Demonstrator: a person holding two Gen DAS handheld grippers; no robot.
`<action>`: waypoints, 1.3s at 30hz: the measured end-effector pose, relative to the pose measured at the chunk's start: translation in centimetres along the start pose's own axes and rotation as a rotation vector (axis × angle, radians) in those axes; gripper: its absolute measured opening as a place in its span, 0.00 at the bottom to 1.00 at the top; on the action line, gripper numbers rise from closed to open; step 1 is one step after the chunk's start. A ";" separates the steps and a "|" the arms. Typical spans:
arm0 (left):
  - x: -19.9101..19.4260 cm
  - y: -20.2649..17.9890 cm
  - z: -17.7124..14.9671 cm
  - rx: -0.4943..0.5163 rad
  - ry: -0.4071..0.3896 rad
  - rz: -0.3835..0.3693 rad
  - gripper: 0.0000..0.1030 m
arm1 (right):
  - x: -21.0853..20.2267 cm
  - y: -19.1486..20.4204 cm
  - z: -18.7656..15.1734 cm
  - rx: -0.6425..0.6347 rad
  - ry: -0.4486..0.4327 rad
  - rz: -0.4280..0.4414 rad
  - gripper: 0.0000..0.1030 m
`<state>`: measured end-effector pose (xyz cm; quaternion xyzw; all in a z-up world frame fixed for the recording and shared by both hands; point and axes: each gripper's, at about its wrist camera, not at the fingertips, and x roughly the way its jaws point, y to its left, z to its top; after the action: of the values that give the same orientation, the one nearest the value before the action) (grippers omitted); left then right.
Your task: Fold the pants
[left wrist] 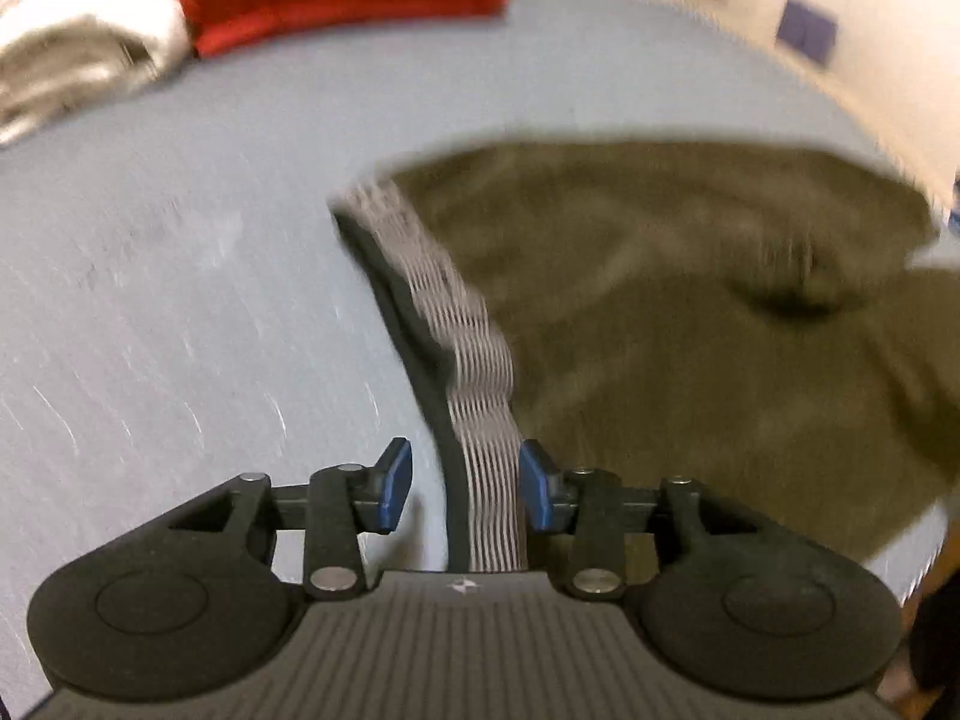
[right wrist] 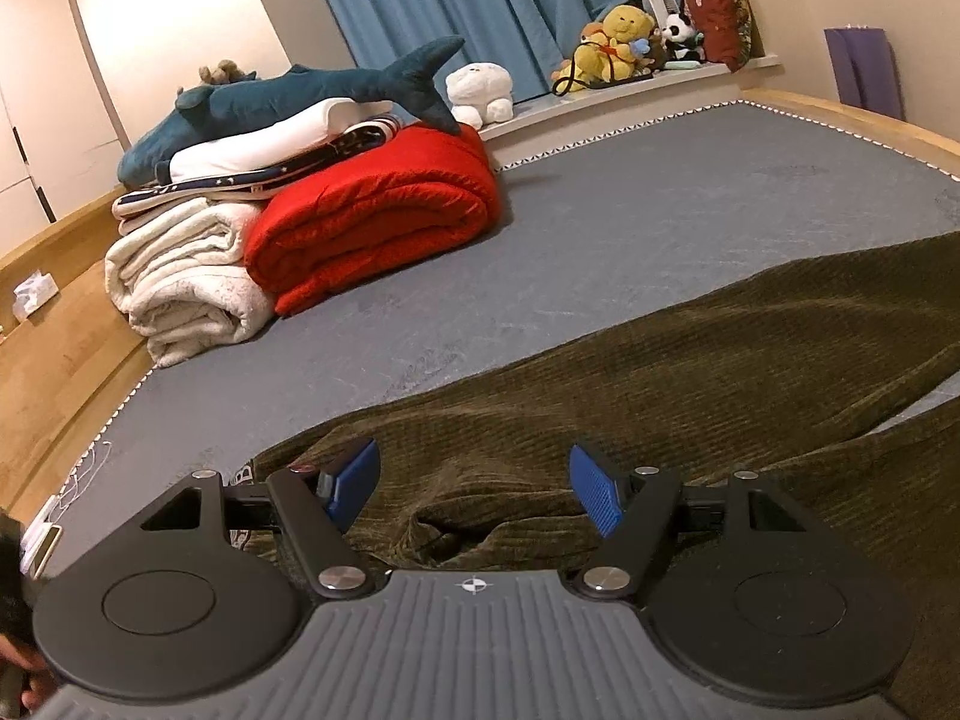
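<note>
Ribbed olive corduroy pants (right wrist: 690, 372); grey mattress (right wrist: 600, 228)

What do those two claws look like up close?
Both match. The left claw and right claw each have two blue ribbed pads on black hinged links with silver pins, round black discs at the sides, and a grey ridged body bearing a small crosshair mark. No cables show.

The pants (right wrist: 690, 372) are olive ribbed corduroy cloth, matt, with a woven grey elastic waistband (left wrist: 480, 384). The bed (right wrist: 600, 228) wears smooth matt grey fabric inside a pale wooden frame (right wrist: 60, 360). Each hand-held gripper (right wrist: 474, 492) is matt black plastic with ridged blue pads (right wrist: 594, 489) and bright metal pins.
</note>
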<state>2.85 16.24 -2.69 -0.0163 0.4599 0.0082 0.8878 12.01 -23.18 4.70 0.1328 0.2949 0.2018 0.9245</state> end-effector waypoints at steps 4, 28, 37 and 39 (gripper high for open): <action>0.2 -1.4 0.5 0.027 -0.028 -0.097 0.42 | 0.0 0.4 -0.1 -0.022 0.000 0.001 0.70; 0.6 -4.7 2.6 0.062 -0.194 -0.035 0.76 | 1.1 1.5 -0.6 -0.070 0.052 -0.002 0.70; 1.2 -4.7 4.8 -0.020 -0.208 -0.052 0.70 | 1.3 1.7 -0.9 -0.067 0.027 -0.038 0.56; 1.2 -4.3 5.1 -0.046 -0.213 -0.051 0.43 | 1.6 1.3 -1.0 -0.050 0.030 -0.047 0.48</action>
<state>7.89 12.10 -0.66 -0.0474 0.3620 -0.0024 0.9310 12.23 -21.20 3.64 0.0996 0.3063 0.1894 0.9276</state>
